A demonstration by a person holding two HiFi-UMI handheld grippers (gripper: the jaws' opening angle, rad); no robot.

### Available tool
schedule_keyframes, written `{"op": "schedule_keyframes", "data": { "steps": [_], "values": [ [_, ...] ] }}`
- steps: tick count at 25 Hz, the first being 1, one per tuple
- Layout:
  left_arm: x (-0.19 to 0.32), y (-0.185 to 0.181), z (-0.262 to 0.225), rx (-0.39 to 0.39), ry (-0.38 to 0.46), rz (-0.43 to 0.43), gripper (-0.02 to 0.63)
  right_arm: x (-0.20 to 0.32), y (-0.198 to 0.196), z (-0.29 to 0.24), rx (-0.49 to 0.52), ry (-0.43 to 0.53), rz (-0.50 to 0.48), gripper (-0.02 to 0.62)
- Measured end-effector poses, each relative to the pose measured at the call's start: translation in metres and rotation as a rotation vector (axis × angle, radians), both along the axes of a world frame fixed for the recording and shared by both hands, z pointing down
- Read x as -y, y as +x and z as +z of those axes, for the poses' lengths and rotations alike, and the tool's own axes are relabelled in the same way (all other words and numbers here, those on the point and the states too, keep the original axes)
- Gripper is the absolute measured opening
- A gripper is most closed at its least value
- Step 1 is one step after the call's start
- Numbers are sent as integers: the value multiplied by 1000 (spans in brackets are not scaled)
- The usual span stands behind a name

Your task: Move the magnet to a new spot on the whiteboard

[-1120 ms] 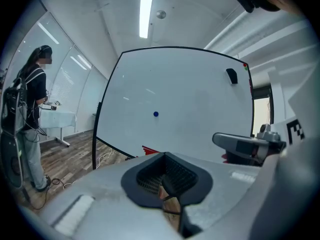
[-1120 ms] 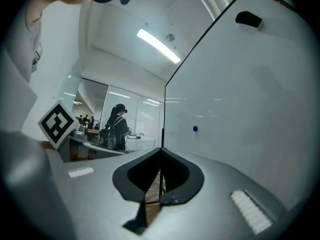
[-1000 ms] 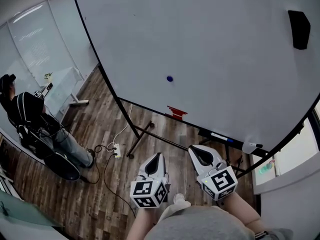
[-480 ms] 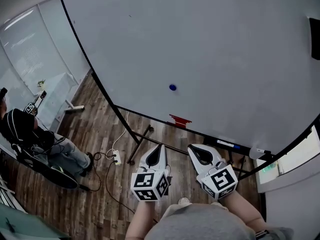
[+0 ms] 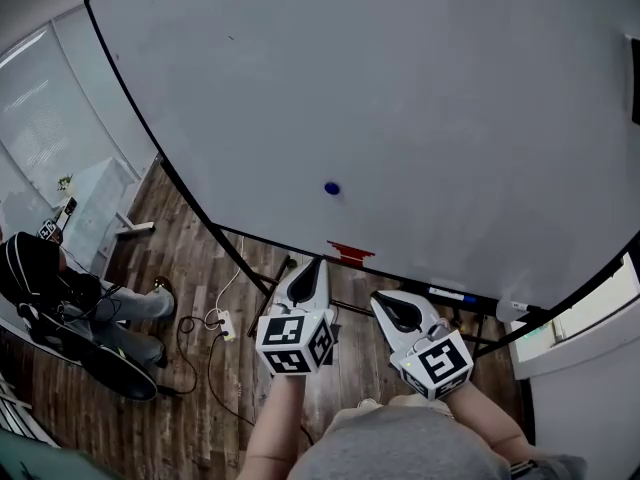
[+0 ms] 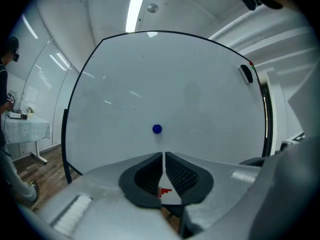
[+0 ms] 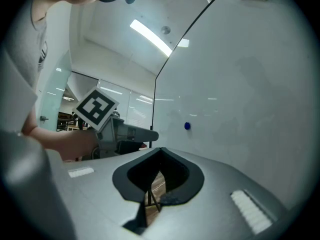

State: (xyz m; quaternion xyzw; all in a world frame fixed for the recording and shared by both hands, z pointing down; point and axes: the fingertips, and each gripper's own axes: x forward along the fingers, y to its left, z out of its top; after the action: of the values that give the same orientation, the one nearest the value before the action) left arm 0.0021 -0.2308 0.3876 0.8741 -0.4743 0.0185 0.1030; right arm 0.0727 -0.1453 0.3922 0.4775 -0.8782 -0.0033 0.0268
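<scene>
While both tools hang short of the whiteboard (image 5: 400, 88), we enter the stock as follows.

Item, magnet (image 5: 332, 189): one, small, round, blue. We find it stuck low on the whiteboard's face, a little above the lower frame edge and left of the board's middle. We judge it light, rigid and smooth. It should hold to the steel until pulled or slid, and a pinch could slip on its rim. We would grip it across its sides, jaws square to the whiteboard.

Item, left gripper (image 5: 318, 264): one. It is aimed at the whiteboard just under the magnet and is well apart from it. Its jaws have just been opening to a thin slit, with nothing between them.

Item, right gripper (image 5: 380, 300): one, clenched on nothing, below the whiteboard's lower edge.

Item, red tag (image 5: 350, 252): one, at the whiteboard's lower edge beneath the magnet.

Item, black eraser (image 6: 246, 74): one, high on the whiteboard's far right.

Item, marker (image 5: 445, 294): one, on the whiteboard's tray.

Item, seated person (image 5: 50, 278): one, well left of the whiteboard.
</scene>
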Motion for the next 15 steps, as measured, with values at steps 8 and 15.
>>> {"op": "schedule_keyframes", "data": {
  "steps": [8,15],
  "values": [
    [43,29,-11,-17,29,29,55,19,12,4,-12,-13,-49,0],
    [77,43,-19,-25,42,32,130,37,16,6,-8,-24,-97,0]
  ]
}}
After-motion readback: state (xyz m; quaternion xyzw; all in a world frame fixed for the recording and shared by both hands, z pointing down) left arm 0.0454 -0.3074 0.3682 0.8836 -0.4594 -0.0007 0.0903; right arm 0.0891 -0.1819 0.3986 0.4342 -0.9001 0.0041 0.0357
